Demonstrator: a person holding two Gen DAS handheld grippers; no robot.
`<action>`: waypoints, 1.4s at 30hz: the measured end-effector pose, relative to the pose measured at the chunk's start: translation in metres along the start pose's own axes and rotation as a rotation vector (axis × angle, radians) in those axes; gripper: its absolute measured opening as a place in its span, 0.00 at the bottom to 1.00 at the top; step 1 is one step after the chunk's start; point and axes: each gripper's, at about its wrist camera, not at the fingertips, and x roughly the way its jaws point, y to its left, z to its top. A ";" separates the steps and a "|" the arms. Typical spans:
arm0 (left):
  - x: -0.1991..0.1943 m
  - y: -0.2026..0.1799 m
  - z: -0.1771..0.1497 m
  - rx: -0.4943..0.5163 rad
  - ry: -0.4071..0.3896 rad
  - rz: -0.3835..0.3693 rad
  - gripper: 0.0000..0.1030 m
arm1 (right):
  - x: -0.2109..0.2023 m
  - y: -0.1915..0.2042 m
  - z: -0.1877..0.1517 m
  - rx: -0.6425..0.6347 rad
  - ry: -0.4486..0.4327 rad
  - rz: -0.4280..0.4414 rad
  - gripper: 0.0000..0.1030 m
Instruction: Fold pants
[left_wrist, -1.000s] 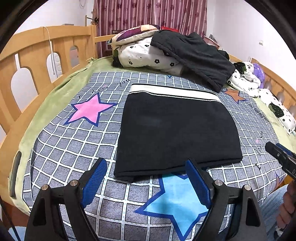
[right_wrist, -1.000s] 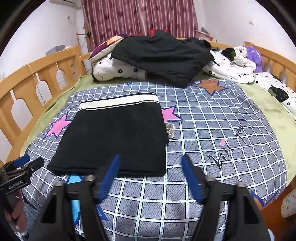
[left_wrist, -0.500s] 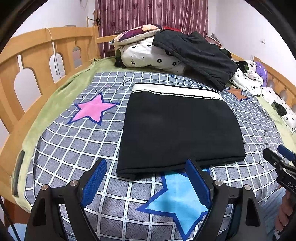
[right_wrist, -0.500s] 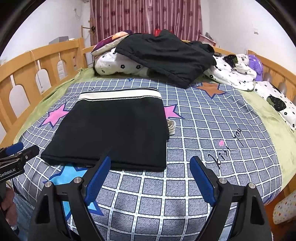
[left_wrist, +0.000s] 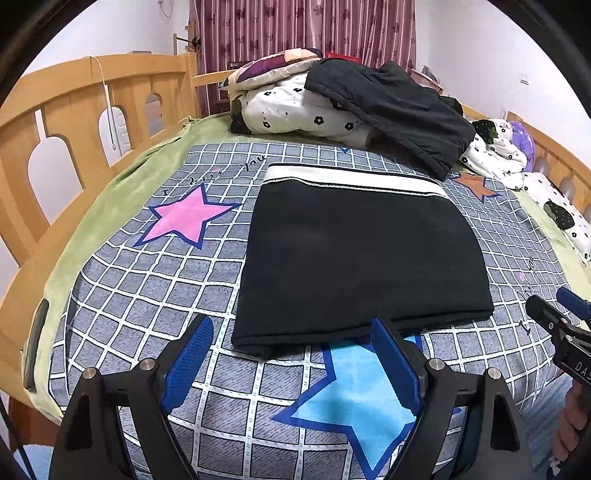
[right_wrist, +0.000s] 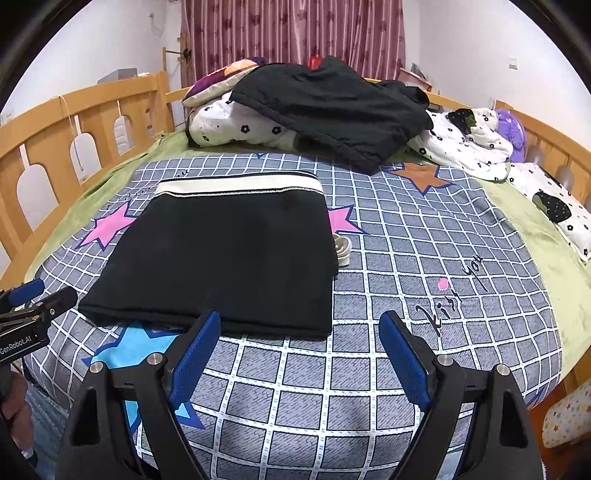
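Note:
Black pants (left_wrist: 354, 254) with a white waistband at the far edge lie folded flat in a rectangle on the grey checked bedspread; they also show in the right wrist view (right_wrist: 229, 251). My left gripper (left_wrist: 293, 363) is open and empty, just short of the near folded edge. My right gripper (right_wrist: 301, 360) is open and empty, near the pants' near right corner, above the bedspread. A pale drawstring (right_wrist: 341, 251) sticks out at the pants' right side.
A pile of flowered bedding (left_wrist: 295, 107) with a black garment (left_wrist: 391, 110) on it lies at the far end. Wooden bed rails (left_wrist: 74, 110) run along the left and right. More bedding (right_wrist: 469, 144) lies far right. The bed's near edge is just below the grippers.
Both grippers have drawn back a little from the folded pants and stayed open. The pants have not moved.

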 end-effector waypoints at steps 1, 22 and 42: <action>0.000 0.001 0.001 0.002 0.000 0.000 0.84 | 0.000 0.000 0.000 -0.002 -0.001 0.000 0.84; 0.001 0.002 -0.001 -0.001 -0.008 0.014 0.84 | -0.002 -0.004 0.000 0.001 -0.008 -0.008 0.84; 0.001 0.003 0.000 0.005 -0.008 0.011 0.84 | -0.003 -0.005 0.000 -0.004 -0.011 -0.009 0.84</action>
